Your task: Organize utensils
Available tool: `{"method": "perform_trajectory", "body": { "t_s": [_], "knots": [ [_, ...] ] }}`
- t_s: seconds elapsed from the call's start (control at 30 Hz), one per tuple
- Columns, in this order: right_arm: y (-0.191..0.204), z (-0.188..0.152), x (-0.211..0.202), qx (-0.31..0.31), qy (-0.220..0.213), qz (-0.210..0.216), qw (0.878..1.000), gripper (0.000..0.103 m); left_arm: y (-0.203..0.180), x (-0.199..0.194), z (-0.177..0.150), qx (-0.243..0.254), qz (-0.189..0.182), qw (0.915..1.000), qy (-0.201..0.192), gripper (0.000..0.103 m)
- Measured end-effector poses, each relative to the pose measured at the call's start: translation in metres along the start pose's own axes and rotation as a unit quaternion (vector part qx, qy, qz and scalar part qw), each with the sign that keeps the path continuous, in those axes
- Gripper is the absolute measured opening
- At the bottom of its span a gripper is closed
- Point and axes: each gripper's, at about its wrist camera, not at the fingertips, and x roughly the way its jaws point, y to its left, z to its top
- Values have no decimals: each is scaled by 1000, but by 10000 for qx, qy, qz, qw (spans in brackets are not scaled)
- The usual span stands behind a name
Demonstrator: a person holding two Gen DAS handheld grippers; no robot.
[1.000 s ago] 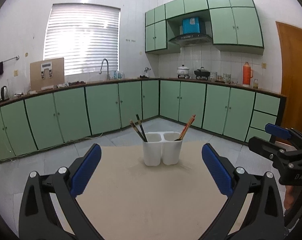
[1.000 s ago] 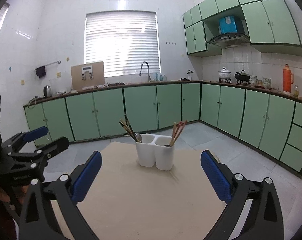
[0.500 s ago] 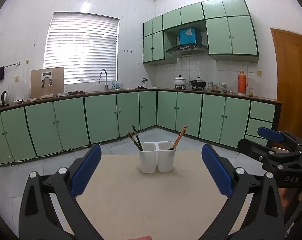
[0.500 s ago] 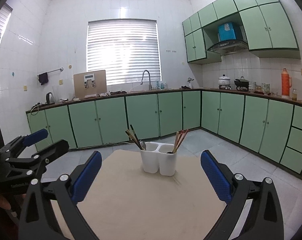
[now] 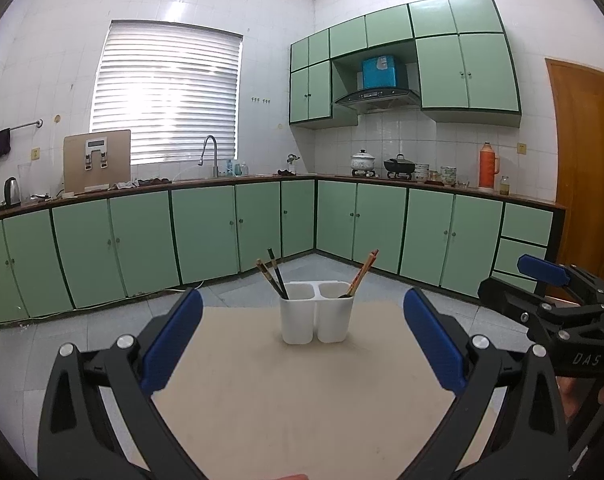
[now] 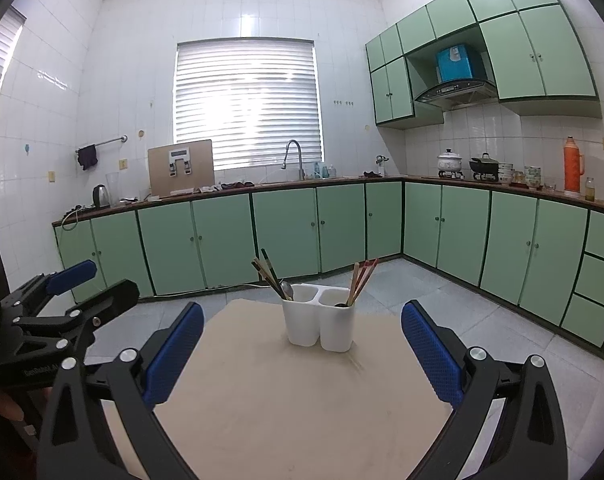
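Observation:
A white two-compartment utensil holder [image 5: 316,312] stands upright on the beige table [image 5: 302,400]; it also shows in the right wrist view [image 6: 320,322]. Dark chopsticks [image 5: 272,274] lean in its left compartment, with a spoon [image 6: 287,290] beside them. Reddish chopsticks [image 5: 364,272] lean in the right compartment. My left gripper [image 5: 302,336] is open and empty, short of the holder. My right gripper [image 6: 302,340] is open and empty, also short of it. Each gripper shows at the edge of the other's view.
Green floor cabinets [image 5: 206,232] line the walls behind the table, under a counter with a sink tap [image 5: 210,152], pots [image 5: 398,164] and an orange thermos [image 5: 489,165]. A wooden door [image 5: 582,168] stands at the right. Tiled floor surrounds the table.
Both grippers have tilted upward and pulled back a little, so the holder sits lower and smaller in both views. Both stayed open and empty.

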Motion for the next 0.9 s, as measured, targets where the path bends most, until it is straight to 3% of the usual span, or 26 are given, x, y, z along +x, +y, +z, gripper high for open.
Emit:
{"method": "perform_trajectory", "body": {
  "t_s": [0.9],
  "knots": [
    [2, -1, 5, -51, 57, 22, 10000, 97, 4, 1, -3, -37, 6, 10000, 8, 98]
  ]
}}
